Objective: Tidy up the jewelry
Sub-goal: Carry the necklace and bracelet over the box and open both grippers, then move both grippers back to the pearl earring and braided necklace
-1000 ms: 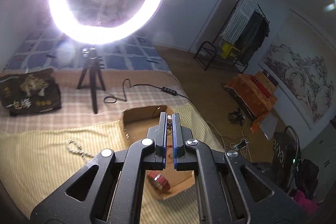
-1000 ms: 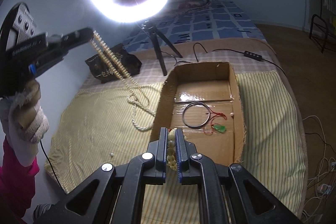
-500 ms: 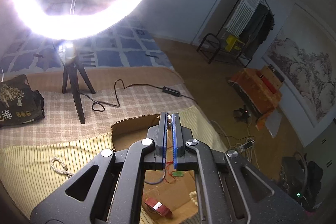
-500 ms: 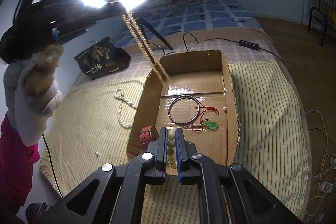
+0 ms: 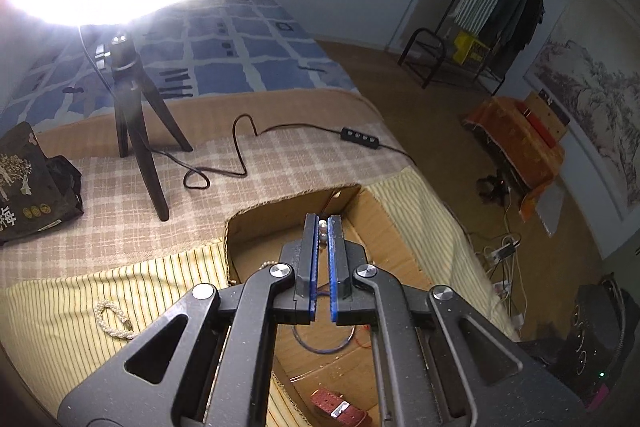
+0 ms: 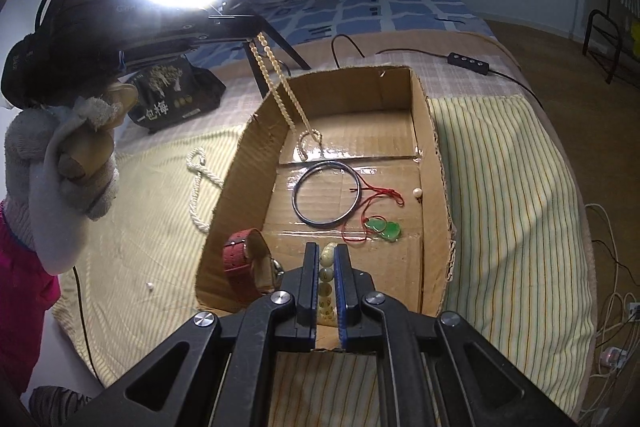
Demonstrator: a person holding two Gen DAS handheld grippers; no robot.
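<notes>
- Left wrist view: your left gripper (image 5: pixel 323 227) is clenched on a pearl necklace (image 5: pixel 322 230), two pale beads showing between the blue pads; it hangs over the cardboard box (image 5: pixel 384 227), whose far wall sits at 12 o'clock just past the fingertips; the box's right wall runs toward 3 o'clock beside the striped cloth (image 5: pixel 80 307); open floor lies beyond at 2 o'clock; a twisted pearl rope (image 5: pixel 110 319) lies on the cloth at 9 o'clock, outside the box; the ring light tripod (image 5: pixel 136 131) stands at 10 o'clock, its cable (image 5: pixel 240 147) trailing across the checked cover.
- Right wrist view: your right gripper (image 6: pixel 328 259) is clamped on a bead bracelet (image 6: pixel 326 279), cream beads stacked between the pads, over the box's near end; the pearl necklace hangs in two strands from the left gripper at 11 o'clock, its low end coiled on the box floor near the far wall; a dark bangle (image 6: pixel 327 193) lies mid-floor; a green pendant (image 6: pixel 384 228) on red cord lies at 1 o'clock; a red watch (image 6: pixel 250 263) leans at the left wall, 9 o'clock; bare floor remains at the far right corner.
</notes>
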